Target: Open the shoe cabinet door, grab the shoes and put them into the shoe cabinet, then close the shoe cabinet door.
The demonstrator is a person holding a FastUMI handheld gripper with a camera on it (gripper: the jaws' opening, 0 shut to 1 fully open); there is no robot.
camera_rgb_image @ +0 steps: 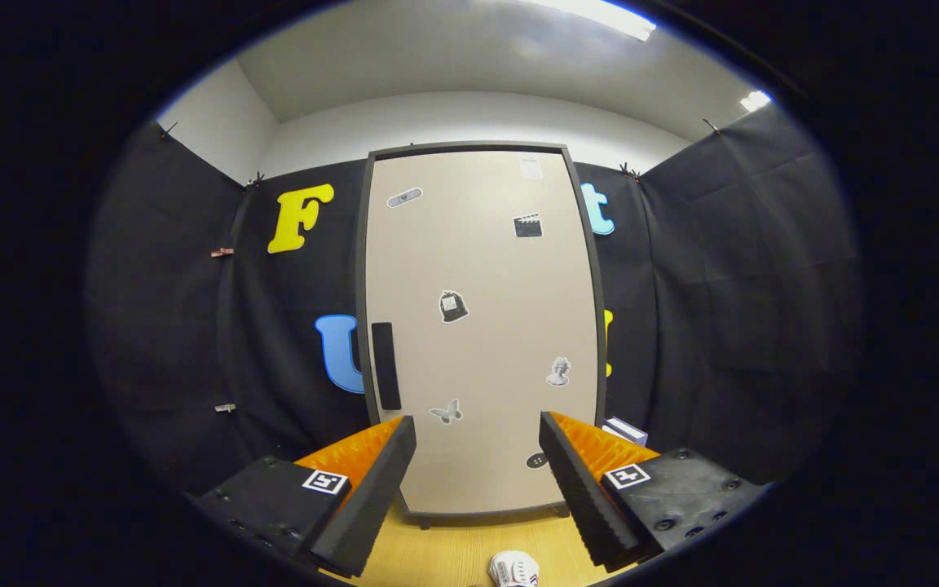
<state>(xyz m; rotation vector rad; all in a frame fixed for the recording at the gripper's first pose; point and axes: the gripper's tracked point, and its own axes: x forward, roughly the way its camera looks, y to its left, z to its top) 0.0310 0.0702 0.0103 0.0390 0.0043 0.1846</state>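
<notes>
Two orange-and-black fingers of the gripper stand spread apart, grasping nothing. Near, low between them on the wooden floor, lies what looks like a white shoe, only partly seen. Farther off stands the shoe cabinet, its beige door closed, a black handle on the left side.

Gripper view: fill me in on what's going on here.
A person's handheld gripper with black, orange-backed fingers is open and holding nothing, pointed at the tall beige shoe cabinet door, which is shut and dotted with small stickers. The door's black vertical handle sits near its edge, just above one fingertip, untouched. A white shoe lies on the light wooden floor between the fingers, close in. Nothing is stowed yet; opening the door seems to come first.
</notes>
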